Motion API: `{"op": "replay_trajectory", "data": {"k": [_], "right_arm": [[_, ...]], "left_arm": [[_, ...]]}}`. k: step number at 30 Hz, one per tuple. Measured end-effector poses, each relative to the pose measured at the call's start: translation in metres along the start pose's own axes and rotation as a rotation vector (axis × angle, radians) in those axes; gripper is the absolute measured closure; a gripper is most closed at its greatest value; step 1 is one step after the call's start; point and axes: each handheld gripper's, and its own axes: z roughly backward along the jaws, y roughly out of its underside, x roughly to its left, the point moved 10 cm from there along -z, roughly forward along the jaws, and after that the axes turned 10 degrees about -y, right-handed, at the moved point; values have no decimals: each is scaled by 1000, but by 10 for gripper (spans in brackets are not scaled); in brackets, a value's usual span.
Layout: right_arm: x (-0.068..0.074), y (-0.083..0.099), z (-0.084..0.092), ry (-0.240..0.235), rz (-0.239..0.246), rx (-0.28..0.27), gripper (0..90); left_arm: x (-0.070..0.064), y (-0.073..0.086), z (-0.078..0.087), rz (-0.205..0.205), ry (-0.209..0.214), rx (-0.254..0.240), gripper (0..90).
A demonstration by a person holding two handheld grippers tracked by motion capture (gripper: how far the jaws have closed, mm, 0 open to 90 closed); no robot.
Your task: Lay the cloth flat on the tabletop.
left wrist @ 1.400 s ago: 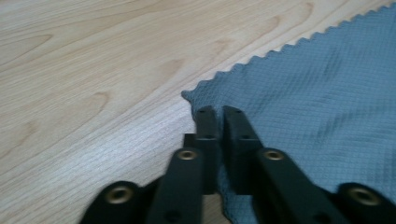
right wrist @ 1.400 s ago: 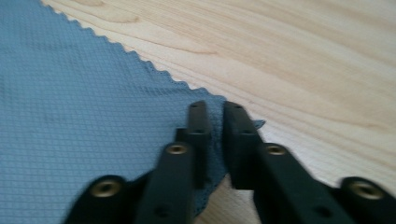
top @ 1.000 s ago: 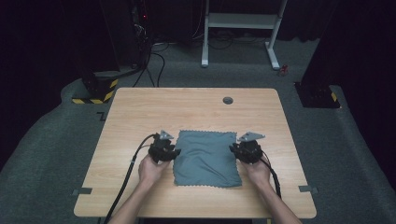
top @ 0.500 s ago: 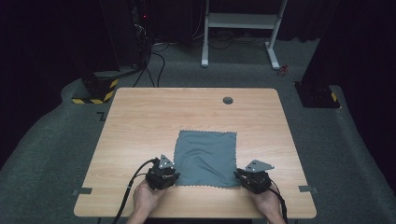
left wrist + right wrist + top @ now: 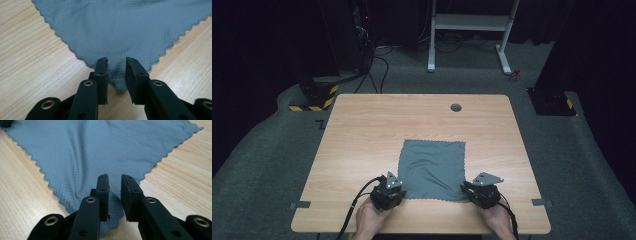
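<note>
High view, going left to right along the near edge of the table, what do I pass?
Grey tape tab → left gripper at the cloth's near left corner → grey cloth → right gripper at its near right corner → grey tape tab.

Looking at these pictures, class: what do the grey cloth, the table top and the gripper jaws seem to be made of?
Grey cloth: probably thin microfibre or similar woven fabric, matte, with a fine grid weave and a zigzag-cut edge.
Table top: likely wood-look laminate, smooth, with pale printed grain running in streaks.
Left gripper and right gripper: jaws seem black plastic, matte, with brass-coloured rivets.
</note>
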Motion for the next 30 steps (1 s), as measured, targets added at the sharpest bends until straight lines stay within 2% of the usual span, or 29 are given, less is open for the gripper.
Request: {"op": "replay_trajectory", "data": {"k": [1, 4, 7, 9, 10, 12, 13, 15, 17, 20, 22, 28, 29, 30], "right_arm": [[1, 0, 0, -2, 1, 1, 769], [3, 1, 3, -13, 13, -3, 768], [4, 2, 3, -12, 14, 2, 767], [4, 2, 1, -14, 12, 0, 767], [4, 2, 1, -15, 12, 1, 767], [5, 2, 0, -17, 13, 6, 764], [5, 2, -1, -18, 14, 6, 763], [5, 2, -1, -20, 16, 6, 756], [6, 2, -1, -21, 16, 6, 746], [8, 2, -1, -26, 20, 8, 729], [9, 2, -1, -28, 24, 5, 719], [13, 3, 2, -41, 30, 3, 709], [14, 3, 2, -44, 36, 7, 708], [15, 4, 1, -47, 40, 10, 708]], "left_arm": [[0, 0, 1, -7, 3, -6, 712], [-2, -2, 5, 18, 26, -24, 702], [-1, -6, 5, 17, 23, -33, 704], [-3, -6, 1, 6, 19, -23, 713], [-2, -4, -2, -15, 6, -9, 719], [-2, -4, -3, -17, -4, -18, 751], [-3, -4, -3, -5, 4, -18, 758], [-3, -3, -2, -6, 3, -19, 802], [-4, -2, -2, -26, -1, -20, 870], [-3, -3, -2, -53, -9, -15, 891], [-4, -2, -2, -46, 10, -11, 897], [-1, 2, 2, -54, 23, 0, 900], [-2, 3, 3, -40, 33, 1, 900], [-1, 3, 4, -45, 34, 1, 900]]}}
